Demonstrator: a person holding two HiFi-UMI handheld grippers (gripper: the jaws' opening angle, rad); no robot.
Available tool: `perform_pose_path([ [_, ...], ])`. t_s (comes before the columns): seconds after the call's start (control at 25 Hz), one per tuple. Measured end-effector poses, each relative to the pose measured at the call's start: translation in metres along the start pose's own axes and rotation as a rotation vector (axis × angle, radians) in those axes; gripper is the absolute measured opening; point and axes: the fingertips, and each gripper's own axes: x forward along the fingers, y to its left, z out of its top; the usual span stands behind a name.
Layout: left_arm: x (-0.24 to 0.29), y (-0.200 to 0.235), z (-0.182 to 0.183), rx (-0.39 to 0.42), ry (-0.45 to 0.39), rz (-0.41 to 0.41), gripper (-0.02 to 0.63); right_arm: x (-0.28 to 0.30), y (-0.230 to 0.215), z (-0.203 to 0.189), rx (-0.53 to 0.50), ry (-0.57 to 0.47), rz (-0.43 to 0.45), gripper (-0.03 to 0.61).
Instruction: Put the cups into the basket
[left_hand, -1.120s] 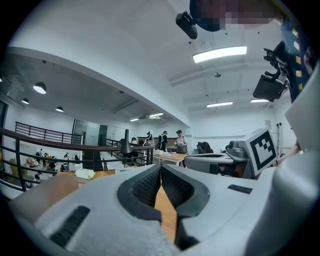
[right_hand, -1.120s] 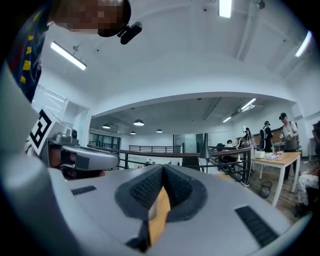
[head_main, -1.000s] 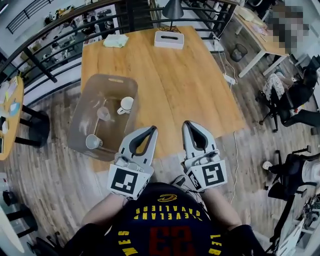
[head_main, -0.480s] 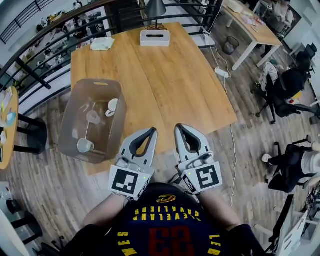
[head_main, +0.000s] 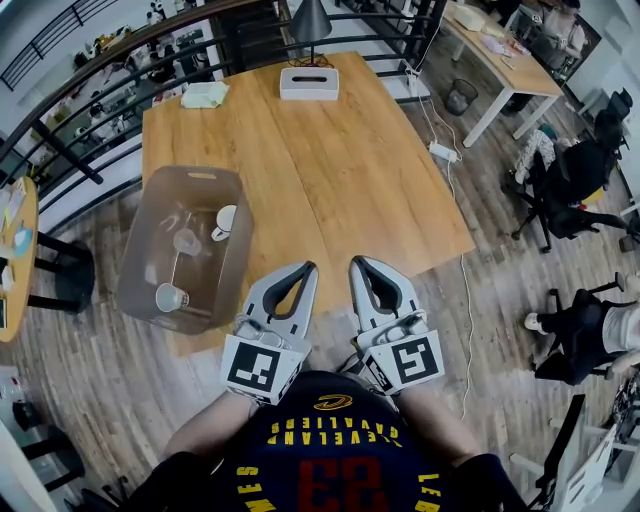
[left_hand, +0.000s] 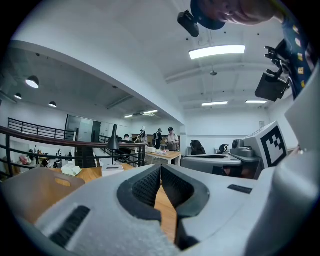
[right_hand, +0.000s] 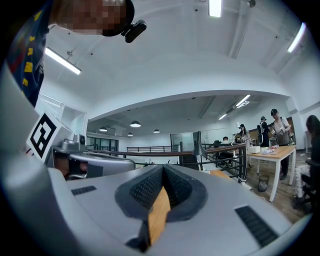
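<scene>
A translucent plastic basket (head_main: 150, 215) sits on the left part of the wooden table (head_main: 330, 170). Inside it lie a white handled cup (head_main: 226, 220), a clear cup (head_main: 187, 241) and another white cup (head_main: 170, 297). My left gripper (head_main: 308, 268) and right gripper (head_main: 358, 263) hover side by side over the table's near edge, to the right of the basket. Both are shut with nothing held. In the left gripper view the jaws (left_hand: 161, 167) meet, and the basket (left_hand: 35, 187) shows low on the left. In the right gripper view the jaws (right_hand: 163, 169) are pressed together too.
A white tissue box (head_main: 309, 82), a grey lamp (head_main: 311, 20) and a pale cloth (head_main: 205, 95) stand at the table's far edge by a black railing (head_main: 90, 60). A power strip (head_main: 443, 152) lies on the floor to the right. Office chairs (head_main: 570, 190) stand further right.
Both grippers have drawn a little back toward the table's near edge and closer together, still shut and empty. The head camera has shifted slightly.
</scene>
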Motion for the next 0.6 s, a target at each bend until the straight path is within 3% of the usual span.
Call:
perform_pose_path([
  [0.6,0.006,-0.009,-0.003,0.027,0.005,-0.005,0.012,-0.011,-0.005,-0.002,0.008,0.001,0.0,0.014],
])
